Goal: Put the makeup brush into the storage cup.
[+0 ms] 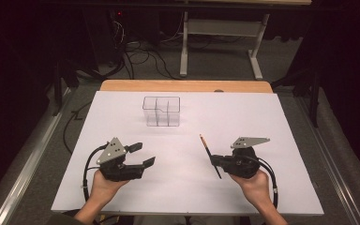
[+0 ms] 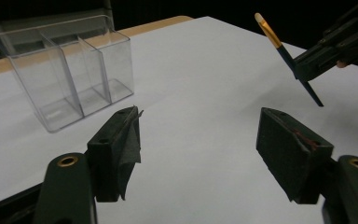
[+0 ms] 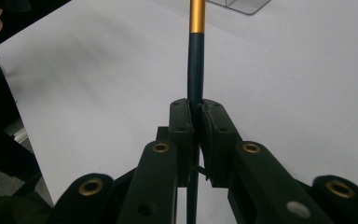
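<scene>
A slim paintbrush with a dark handle, a gold metal band and a pale tip is clamped mid-handle in the right gripper, above the white table towards its near right corner. It slants, the pale tip pointing towards the far edge and the handle's thin end towards the near edge.

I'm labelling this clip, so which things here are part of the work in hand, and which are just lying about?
Part of the work:
- paintbrush, clamped in the right gripper
- clear divided holder, standing empty
- left gripper, jaws open, nothing between them

Just lying about:
- cables on the floor beyond the table
- white table frame behind
</scene>
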Demonstrator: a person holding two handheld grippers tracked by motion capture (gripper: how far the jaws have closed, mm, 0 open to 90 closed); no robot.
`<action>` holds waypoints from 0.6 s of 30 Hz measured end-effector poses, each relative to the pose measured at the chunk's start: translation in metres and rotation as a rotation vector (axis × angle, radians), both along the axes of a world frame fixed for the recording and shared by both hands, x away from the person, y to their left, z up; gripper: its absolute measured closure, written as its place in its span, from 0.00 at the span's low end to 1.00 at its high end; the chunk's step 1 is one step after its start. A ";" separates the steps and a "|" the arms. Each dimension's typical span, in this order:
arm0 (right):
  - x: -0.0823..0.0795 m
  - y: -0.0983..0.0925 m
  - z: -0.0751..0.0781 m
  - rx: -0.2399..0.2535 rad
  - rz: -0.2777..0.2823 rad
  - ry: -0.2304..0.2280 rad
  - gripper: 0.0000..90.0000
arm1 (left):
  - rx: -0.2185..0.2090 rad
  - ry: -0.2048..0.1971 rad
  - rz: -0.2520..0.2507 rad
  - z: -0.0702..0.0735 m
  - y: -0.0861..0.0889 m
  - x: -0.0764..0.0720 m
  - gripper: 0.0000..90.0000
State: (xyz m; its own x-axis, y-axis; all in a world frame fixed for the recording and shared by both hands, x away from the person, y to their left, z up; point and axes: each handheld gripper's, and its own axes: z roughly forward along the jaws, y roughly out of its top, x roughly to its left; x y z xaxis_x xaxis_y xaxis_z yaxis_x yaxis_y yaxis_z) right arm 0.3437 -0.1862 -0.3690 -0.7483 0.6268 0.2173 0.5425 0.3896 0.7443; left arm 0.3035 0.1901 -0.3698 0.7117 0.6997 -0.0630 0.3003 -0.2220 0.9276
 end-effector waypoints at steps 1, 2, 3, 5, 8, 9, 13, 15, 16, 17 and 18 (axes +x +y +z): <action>0.000 0.000 0.000 0.004 0.002 -0.005 0.94 | -0.004 0.005 -0.002 0.001 -0.001 0.000 0.33; 0.000 0.000 0.000 0.006 0.004 -0.008 0.94 | -0.011 0.018 -0.010 0.003 -0.002 0.001 0.32; -0.001 0.000 0.000 0.009 0.004 -0.009 0.94 | -0.010 0.027 -0.015 0.003 -0.003 0.002 0.31; -0.001 0.000 0.000 0.012 0.005 -0.013 0.94 | -0.009 0.046 -0.028 0.004 -0.007 0.003 0.31; 0.000 -0.001 0.001 0.019 0.006 -0.014 0.94 | 0.001 0.050 -0.049 0.006 -0.016 0.003 0.31; -0.001 -0.001 0.001 0.020 0.004 -0.016 0.94 | 0.000 0.050 -0.056 0.007 -0.018 0.003 0.31; -0.002 0.000 0.002 0.023 0.005 -0.022 0.94 | -0.007 0.058 -0.073 0.010 -0.025 0.006 0.30; -0.002 0.000 0.002 0.029 0.005 -0.025 0.94 | -0.011 0.066 -0.080 0.011 -0.028 0.009 0.29; -0.002 0.000 0.002 0.030 0.002 -0.022 0.94 | -0.012 0.070 -0.083 0.011 -0.029 0.010 0.29; -0.002 0.000 0.002 0.030 0.002 -0.023 0.94 | -0.012 0.074 -0.085 0.011 -0.030 0.011 0.29; -0.001 0.000 0.002 0.031 0.003 -0.023 0.94 | -0.011 0.076 -0.087 0.012 -0.032 0.013 0.29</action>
